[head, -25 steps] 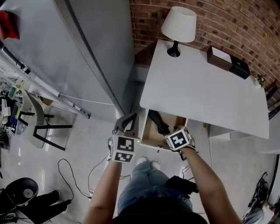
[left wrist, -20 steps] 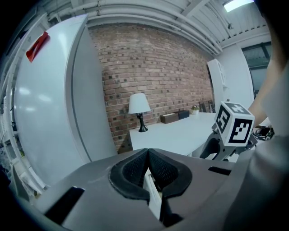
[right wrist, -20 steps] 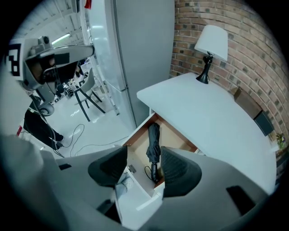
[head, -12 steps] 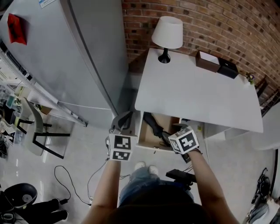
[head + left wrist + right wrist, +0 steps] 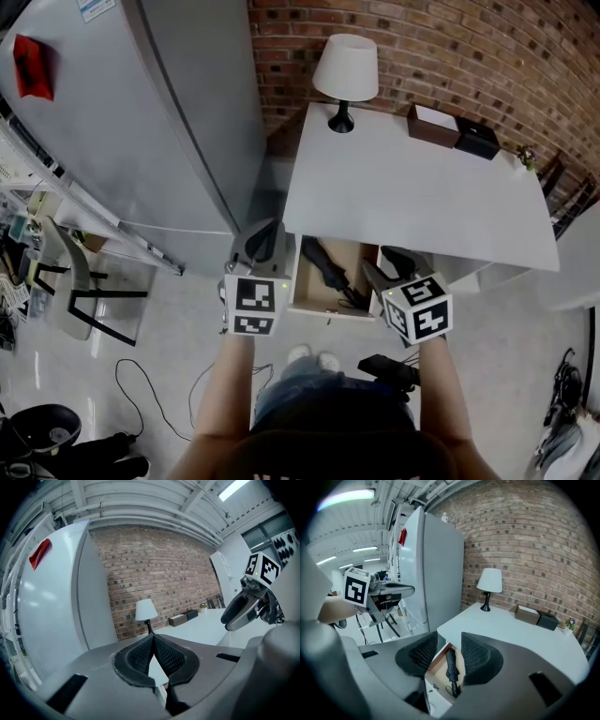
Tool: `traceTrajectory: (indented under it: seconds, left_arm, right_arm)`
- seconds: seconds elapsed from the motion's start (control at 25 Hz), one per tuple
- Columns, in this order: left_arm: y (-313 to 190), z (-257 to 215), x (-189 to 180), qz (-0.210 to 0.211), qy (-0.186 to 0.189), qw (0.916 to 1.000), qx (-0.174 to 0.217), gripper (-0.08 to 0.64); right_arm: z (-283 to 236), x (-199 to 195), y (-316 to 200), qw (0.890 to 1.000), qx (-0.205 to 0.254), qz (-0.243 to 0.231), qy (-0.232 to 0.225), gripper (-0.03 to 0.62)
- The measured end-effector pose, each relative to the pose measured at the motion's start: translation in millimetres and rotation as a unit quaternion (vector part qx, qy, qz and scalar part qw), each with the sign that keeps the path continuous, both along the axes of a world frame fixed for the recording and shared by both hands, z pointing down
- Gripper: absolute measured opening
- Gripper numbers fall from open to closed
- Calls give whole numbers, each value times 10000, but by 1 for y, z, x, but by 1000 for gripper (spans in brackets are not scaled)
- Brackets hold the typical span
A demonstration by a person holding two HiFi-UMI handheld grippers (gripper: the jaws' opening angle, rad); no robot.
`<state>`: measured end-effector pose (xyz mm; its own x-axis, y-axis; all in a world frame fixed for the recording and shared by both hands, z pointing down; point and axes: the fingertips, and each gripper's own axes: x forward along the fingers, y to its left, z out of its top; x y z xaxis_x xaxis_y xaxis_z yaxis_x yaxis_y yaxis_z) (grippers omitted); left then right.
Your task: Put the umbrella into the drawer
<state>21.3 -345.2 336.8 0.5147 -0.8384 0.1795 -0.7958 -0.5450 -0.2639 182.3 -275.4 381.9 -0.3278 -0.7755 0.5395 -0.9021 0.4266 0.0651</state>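
Now that the umbrella [image 5: 326, 266] is seen lying folded inside the open drawer [image 5: 314, 292], touched by neither tool, the placing itself can be judged done. A second earlier the right gripper [image 5: 384, 264] was held low over the drawer's front edge, close to the umbrella. Since then both grippers have been lifted clear and drawn back toward the person. The right gripper is now found at about 4 o'clock of the drawer, and the left gripper [image 5: 264, 234] at 9 o'clock of it, outside the drawer's side wall.

In the right gripper view the pads are seen spread and closing on nothing. The umbrella [image 5: 451, 667] is only glimpsed through the gap, well below, with its length running from 12 to 6 o'clock on the wooden drawer floor [image 5: 437, 665]. In the left gripper view the left gripper's [image 5: 152, 643] pads are pressed together at their tips, with nothing pinched.

The drawer is left pulled out at 6 o'clock of the white desk [image 5: 412, 187], whose lamp [image 5: 345, 67] stands at its 11 o'clock corner. If closing is wanted, that step has not yet been done; otherwise little is judged to remain.
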Motion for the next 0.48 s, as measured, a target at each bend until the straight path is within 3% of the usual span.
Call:
traceTrajectory:
  seconds: [0.28,0.48]
  left_arm:
    - [0,-36,0,37,72,9993,355,0]
    - [-1,-62,-4,40,-27,9973,727,0]
  right_arm:
    - [-63,22,-8,9947,879,443,-281,15]
    - [-109,28,-7,9871,1519,440,-268,2]
